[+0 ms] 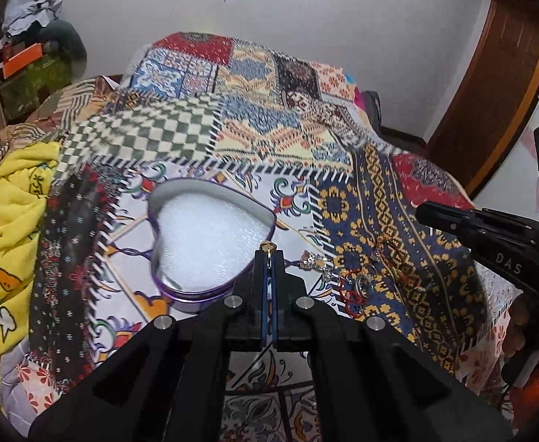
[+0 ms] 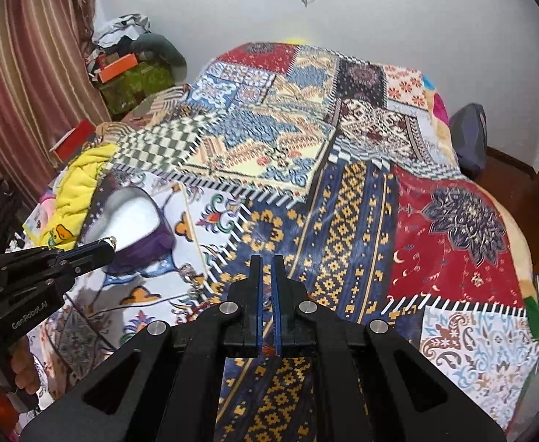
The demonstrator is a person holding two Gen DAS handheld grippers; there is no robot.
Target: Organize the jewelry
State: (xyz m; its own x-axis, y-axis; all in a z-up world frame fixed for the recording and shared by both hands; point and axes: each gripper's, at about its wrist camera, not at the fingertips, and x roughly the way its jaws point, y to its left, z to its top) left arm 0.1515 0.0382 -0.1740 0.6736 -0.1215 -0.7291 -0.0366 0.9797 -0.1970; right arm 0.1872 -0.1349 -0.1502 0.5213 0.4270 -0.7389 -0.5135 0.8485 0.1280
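Left hand-held gripper (image 1: 268, 254) is clamped on a small gold ring (image 1: 268, 246) beside the empty heart-shaped box (image 1: 210, 239) on the bed (image 1: 343, 199). Remaining jewelry (image 1: 354, 283) lies unsorted nearby. Right hand-held gripper (image 2: 267, 261) nearly closed, holding nothing.

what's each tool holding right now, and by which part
The left tool is shut on a small gold jewelry piece, pinched at its lower end with the top poking above the tips. The right tool holds nothing.

right claw (image 2: 266, 258) nearly closed over quilt (image 2: 343, 199), left claw (image 2: 111, 243) w/ small gold piece (image 2: 113, 240)
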